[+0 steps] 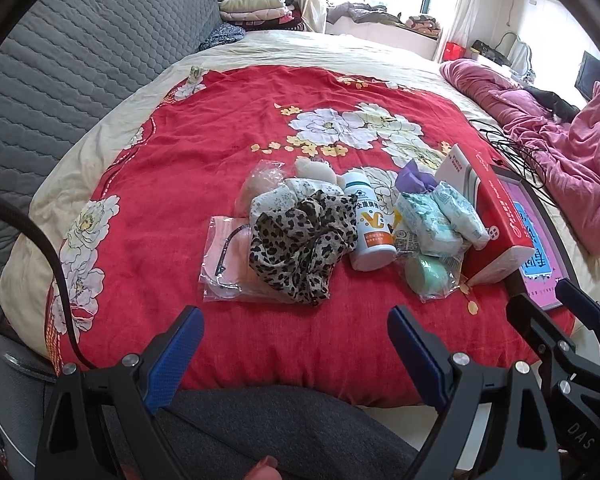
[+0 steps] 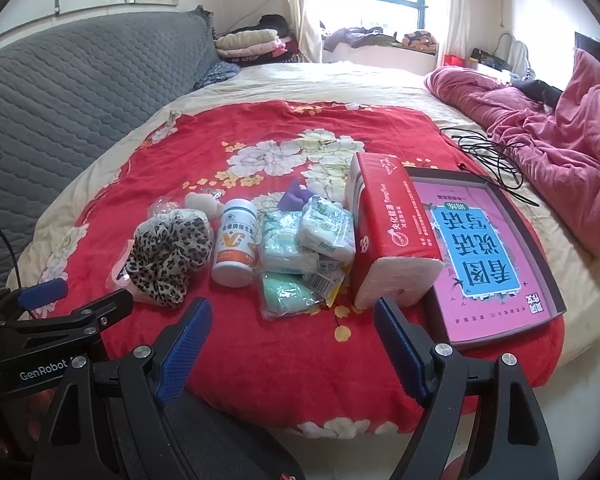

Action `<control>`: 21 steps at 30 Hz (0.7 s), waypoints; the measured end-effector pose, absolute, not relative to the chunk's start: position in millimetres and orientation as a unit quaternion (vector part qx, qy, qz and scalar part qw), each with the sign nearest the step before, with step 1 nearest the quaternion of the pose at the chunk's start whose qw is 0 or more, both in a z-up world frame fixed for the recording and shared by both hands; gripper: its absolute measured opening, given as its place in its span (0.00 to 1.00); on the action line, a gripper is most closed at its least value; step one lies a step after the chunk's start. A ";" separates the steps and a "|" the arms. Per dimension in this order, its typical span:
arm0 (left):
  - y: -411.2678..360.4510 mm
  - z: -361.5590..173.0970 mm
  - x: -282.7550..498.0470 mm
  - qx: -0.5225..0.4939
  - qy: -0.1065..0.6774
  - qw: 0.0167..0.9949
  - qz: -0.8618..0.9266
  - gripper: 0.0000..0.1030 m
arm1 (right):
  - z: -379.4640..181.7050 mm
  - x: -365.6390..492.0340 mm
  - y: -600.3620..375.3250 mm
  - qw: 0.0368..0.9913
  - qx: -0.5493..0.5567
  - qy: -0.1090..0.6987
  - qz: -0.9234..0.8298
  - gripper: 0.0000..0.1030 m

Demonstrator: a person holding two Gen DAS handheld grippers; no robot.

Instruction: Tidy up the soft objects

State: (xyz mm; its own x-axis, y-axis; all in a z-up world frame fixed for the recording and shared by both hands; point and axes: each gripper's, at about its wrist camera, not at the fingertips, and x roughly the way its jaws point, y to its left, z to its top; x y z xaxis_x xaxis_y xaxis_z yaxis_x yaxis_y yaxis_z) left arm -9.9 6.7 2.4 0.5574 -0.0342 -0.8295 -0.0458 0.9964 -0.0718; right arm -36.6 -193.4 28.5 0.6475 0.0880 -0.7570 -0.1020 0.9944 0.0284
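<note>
2 grippers hang released over the near edge of your red floral blanket: your left gripper faces the leopard-print scarf, your right gripper faces the green sponge packet, and neither touches anything. Beside the scarf lies a white vitamin bottle, then 2 tissue packs stacked above the sponge, with the red tissue box leaning against the tray holding a pink book.

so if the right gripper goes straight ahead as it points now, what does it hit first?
Probably the clear bag holding a mint-green sponge, lying on the red floral blanket ahead of the open right gripper. Depth is unclear; the red tissue pack sits just right of that line.
</note>
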 end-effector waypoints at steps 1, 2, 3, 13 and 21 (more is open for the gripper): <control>6.5 2.4 -10.0 -0.041 0.470 0.882 0.004 0.90 | 28.0 -36.8 -193.9 0.907 -0.009 0.418 0.053 0.81; 6.2 2.5 -10.1 -0.041 0.471 0.881 0.004 0.90 | 27.5 -36.6 -194.2 0.907 -0.009 0.418 0.053 0.81; 6.2 2.5 -10.3 -0.042 0.470 0.881 0.003 0.90 | 27.1 -36.6 -194.4 0.907 -0.009 0.418 0.053 0.81; 7.8 3.2 -9.8 -0.046 0.471 0.881 0.004 0.90 | 24.6 -35.6 -194.7 0.906 -0.010 0.420 0.054 0.81; 9.5 3.5 -10.3 -0.043 0.464 0.885 0.005 0.90 | 23.6 -35.5 -195.5 0.905 -0.008 0.422 0.054 0.81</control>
State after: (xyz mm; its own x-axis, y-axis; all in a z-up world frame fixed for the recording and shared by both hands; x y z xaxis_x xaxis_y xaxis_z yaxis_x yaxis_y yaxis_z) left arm -10.3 9.5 3.5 0.5694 -0.0306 -0.8215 -0.0495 0.9962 -0.0714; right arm -35.5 -195.5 23.6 0.6376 0.0912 -0.7649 -0.1056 0.9939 0.0306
